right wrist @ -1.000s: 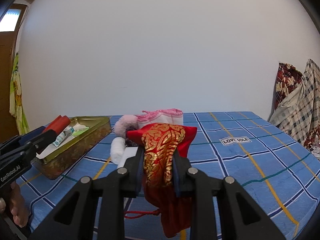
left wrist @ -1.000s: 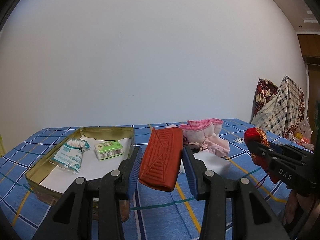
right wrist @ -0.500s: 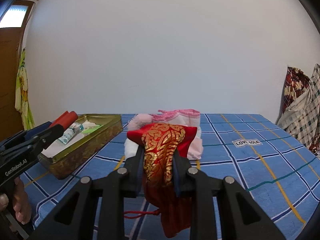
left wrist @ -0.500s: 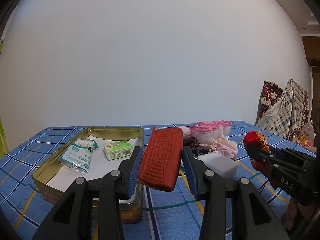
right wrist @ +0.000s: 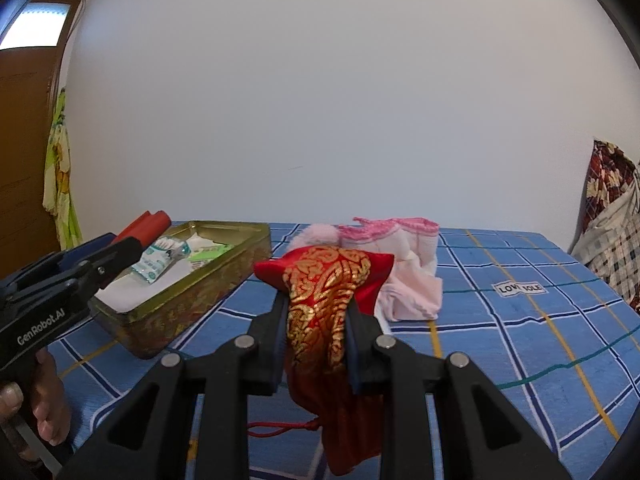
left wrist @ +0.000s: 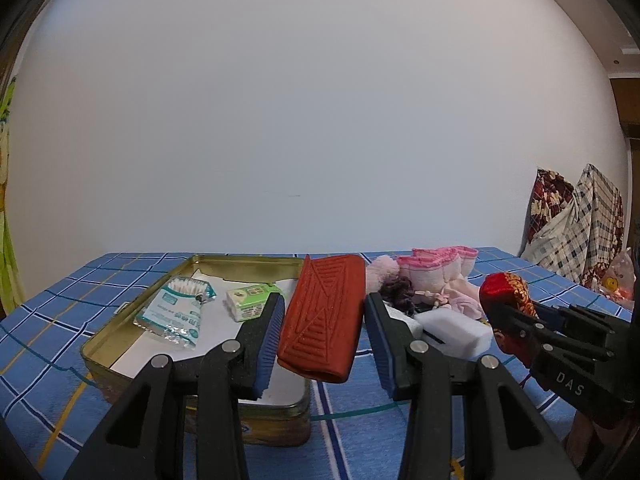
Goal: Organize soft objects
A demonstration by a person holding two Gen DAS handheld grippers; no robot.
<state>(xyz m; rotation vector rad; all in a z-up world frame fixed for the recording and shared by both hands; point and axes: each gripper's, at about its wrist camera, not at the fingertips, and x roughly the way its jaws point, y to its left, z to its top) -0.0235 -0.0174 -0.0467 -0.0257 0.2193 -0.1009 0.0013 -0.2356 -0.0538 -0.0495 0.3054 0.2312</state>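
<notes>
A blue checked bedsheet (right wrist: pixel 520 320) bearing a small printed label (right wrist: pixel 519 289) covers the surface — behind it a bare white wall (left wrist: pixel 320 120); patterned bedding (left wrist: pixel 576 224) is heaped at three o'clock.

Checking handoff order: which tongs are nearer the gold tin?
Left. The left tongs, holding the red ribbed pouch, sit at the gold tin's near corner. The right tongs, clamped on the red-and-gold brocade bag, are off to its right.

tin (left wrist: pixel 192 264) half free, pink cloths (left wrist: pixel 444 276) crowd right
</notes>
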